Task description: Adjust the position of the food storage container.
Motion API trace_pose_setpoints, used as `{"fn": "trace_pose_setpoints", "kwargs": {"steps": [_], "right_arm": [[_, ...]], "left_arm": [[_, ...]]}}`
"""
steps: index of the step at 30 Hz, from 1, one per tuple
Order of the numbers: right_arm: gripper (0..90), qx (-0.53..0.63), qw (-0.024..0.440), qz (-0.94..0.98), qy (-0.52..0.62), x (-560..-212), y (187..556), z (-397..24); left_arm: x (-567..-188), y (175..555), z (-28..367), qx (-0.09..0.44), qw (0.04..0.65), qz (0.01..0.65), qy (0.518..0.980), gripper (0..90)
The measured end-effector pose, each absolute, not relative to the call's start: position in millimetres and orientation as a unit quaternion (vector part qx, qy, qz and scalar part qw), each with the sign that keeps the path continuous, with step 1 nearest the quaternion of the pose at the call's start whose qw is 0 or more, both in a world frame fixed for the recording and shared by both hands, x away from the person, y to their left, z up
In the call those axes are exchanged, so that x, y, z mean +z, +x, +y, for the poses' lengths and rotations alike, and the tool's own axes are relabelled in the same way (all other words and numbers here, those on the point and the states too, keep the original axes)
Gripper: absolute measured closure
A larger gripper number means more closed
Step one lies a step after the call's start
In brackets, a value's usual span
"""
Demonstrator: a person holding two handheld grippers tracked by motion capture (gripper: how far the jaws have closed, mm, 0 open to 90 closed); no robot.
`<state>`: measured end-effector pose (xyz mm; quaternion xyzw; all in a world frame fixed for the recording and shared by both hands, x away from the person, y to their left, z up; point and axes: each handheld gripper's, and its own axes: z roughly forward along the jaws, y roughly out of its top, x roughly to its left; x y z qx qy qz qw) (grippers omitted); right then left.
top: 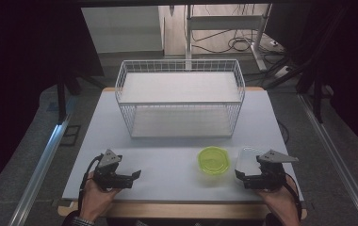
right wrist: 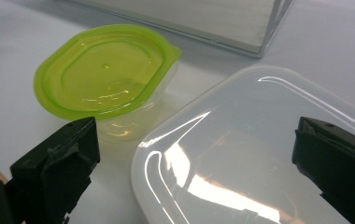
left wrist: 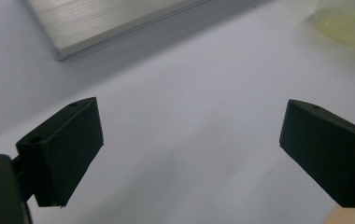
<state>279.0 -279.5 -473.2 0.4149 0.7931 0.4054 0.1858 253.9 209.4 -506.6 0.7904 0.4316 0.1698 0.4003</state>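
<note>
Right gripper [top: 255, 176] at 5 o'clock, jaws wide apart over a clear tub [right wrist: 259, 154], holding nothing; green-lid cup [top: 212, 161] just beside the tub; left gripper [top: 126, 178] at 7 o'clock, jaws wide, empty

A white wire basket [top: 180, 96] stands on the table [top: 167, 155].

We see a small container [right wrist: 119, 116] of clear plastic, its green lid [right wrist: 102, 70] translucent, smooth and glossy with soft highlights. Beside it the larger container [right wrist: 241, 154] has a clear, frosted-looking plastic lid, very shiny, with bright streaks of reflected light. The wire basket [top: 180, 96] looks like white-coated metal mesh, and its floor panel shows a fine brushed grain. The bench [top: 167, 165] has a pale, matt, smooth top with a bare wooden edge. The black pads of each hand-held gripper [right wrist: 194, 172] look matt, like dull plastic or rubber.
</note>
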Motion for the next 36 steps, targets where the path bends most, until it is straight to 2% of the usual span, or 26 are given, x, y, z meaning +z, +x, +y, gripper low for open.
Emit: {"fn": "trace_pose_setpoints", "kwargs": {"steps": [4,5,9,19,23,24,25,26,29,30,31,32,34,36], "right_arm": [[7.9,0.415,0.202,0.784,0.416,-469,277,-280],[11.8,0.417,0.205,0.78,0.419,-469,277,-282],[16.8,0.426,0.201,0.774,0.424,-468,278,-288],[22.0,0.421,0.199,0.782,0.415,-470,277,-285],[28.7,0.42,0.202,0.782,0.413,-468,276,-284],[31.4,0.419,0.202,0.784,0.411,-467,276,-283],[40.3,0.415,0.2,0.789,0.407,-466,275,-281],[40.3,0.415,0.2,0.789,0.407,-466,275,-281],[52.2,0.406,0.199,0.803,0.388,-465,275,-274],[57.0,0.406,0.197,0.805,0.386,-464,275,-271],[70.1,0.407,0.183,0.809,0.382,-463,277,-264],[70.1,0.407,0.183,0.809,0.382,-463,277,-264],[84.1,0.392,0.18,0.817,0.383,-463,281,-256],[89.4,0.379,0.178,0.822,0.385,-463,286,-248]], "left_arm": [[-509,253,205,0.177,0.39,0.423,0.799,9.6],[-510,253,205,0.176,0.39,0.423,0.799,11.4],[-511,254,206,0.169,0.396,0.422,0.798,14.2],[-511,254,202,0.165,0.403,0.41,0.801,18.5],[-511,253,199,0.165,0.406,0.407,0.801,20.4],[-511,253,198,0.166,0.405,0.406,0.803,20.7],[-511,253,198,0.167,0.404,0.405,0.803,20.8],[-511,253,198,0.167,0.403,0.405,0.804,20.8],[-511,253,197,0.168,0.402,0.405,0.804,21.1],[-511,253,197,0.168,0.402,0.405,0.804,21.1],[-511,253,197,0.168,0.402,0.405,0.804,21.2],[-511,253,197,0.168,0.402,0.405,0.804,21.2],[-511,253,197,0.169,0.402,0.405,0.804,21.2],[-511,254,196,0.169,0.402,0.404,0.804,21.2]]}}
